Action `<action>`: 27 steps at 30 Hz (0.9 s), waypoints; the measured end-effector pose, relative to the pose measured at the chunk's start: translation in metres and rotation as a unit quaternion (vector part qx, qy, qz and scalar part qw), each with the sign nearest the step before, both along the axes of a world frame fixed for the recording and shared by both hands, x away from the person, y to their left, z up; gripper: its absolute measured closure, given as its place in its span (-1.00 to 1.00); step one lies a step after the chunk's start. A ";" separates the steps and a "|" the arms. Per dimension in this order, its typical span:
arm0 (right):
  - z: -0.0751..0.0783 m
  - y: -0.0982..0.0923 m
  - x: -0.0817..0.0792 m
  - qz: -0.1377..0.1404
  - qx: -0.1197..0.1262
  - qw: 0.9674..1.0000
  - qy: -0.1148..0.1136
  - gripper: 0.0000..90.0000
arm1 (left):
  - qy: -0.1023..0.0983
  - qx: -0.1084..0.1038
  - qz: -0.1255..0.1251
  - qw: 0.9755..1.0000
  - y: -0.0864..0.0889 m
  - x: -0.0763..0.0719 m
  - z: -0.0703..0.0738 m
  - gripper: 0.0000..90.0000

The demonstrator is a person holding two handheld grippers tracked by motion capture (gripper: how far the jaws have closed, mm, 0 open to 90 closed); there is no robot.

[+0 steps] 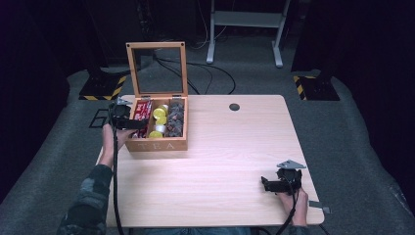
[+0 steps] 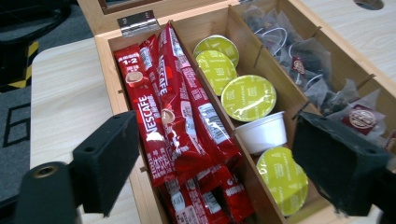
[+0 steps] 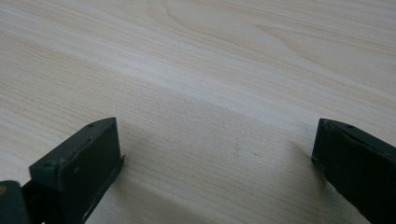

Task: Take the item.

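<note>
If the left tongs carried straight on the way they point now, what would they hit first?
Most likely the red coffee sticks in the left compartment of the open tea box. The left tongs stand open above them, nothing between the jaws. Depth is unclear; the right jaw might meet the green capsules first.

Left sleeve (image 1: 90, 196): you wore a dark, mottled camouflage pattern that reached your wrist.
Left gripper (image 1: 128, 123): your tool was black, with a small grey plate on top.
Left pads (image 2: 109, 158): they were blocky black foam, and one mount had a round brass-ringed hole.
Left cable (image 1: 116, 186): a black lead trailed along your forearm.
Right gripper (image 1: 268, 184): it was black under a grey three-cornered plate.
Right pads (image 3: 81, 163): they were matt black with tiny screw pits.
</note>
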State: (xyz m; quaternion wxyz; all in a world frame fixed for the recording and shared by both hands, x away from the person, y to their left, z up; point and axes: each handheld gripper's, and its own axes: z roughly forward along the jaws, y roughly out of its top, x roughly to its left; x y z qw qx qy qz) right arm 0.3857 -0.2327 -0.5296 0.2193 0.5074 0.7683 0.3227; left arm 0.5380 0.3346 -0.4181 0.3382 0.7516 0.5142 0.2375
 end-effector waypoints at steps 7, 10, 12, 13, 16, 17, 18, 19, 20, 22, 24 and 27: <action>0.000 0.000 0.000 0.001 0.001 1.000 0.000 -0.98 | 0.012 0.015 0.033 0.999 0.003 0.010 -0.012 -0.12; 0.000 0.001 -0.001 -0.002 0.002 1.000 0.001 -0.98 | 0.012 0.018 0.035 0.999 0.004 0.011 -0.014 -0.05; 0.000 0.000 0.000 -0.001 0.002 1.000 0.001 -0.98 | 0.014 0.019 0.032 0.999 0.004 0.013 -0.015 0.03; 0.000 0.000 0.000 0.001 0.001 1.000 -0.001 -0.98 | 0.013 0.023 0.030 0.999 0.003 0.015 -0.017 0.06; 0.000 0.000 0.000 0.001 0.001 1.000 0.000 -0.98 | 0.020 0.025 0.029 0.999 0.003 0.018 -0.020 0.14; 0.000 0.000 0.000 0.000 0.001 1.000 0.000 -0.98 | 0.023 0.020 0.032 0.999 0.003 0.020 -0.021 0.15; 0.000 0.000 0.000 0.000 0.001 1.000 0.000 -0.98 | 0.027 0.018 0.030 0.999 0.004 0.021 -0.021 0.18; 0.000 0.000 0.000 0.000 0.001 1.000 0.000 -0.98 | 0.027 0.018 0.030 0.999 0.004 0.021 -0.021 0.21; 0.000 0.000 0.000 0.000 0.001 1.000 0.000 -0.98 | 0.028 0.018 0.032 0.999 0.004 0.022 -0.021 0.21; 0.000 0.000 0.000 0.000 0.001 1.000 0.000 -0.97 | 0.031 0.022 0.030 0.999 0.004 0.024 -0.022 0.25; 0.000 0.000 0.000 0.000 0.001 1.000 0.000 -0.97 | 0.034 0.024 0.027 0.999 0.002 0.024 -0.023 0.31; 0.000 0.000 0.000 0.000 0.001 1.000 0.000 -0.97 | 0.046 0.030 0.031 0.998 0.000 0.026 -0.027 0.41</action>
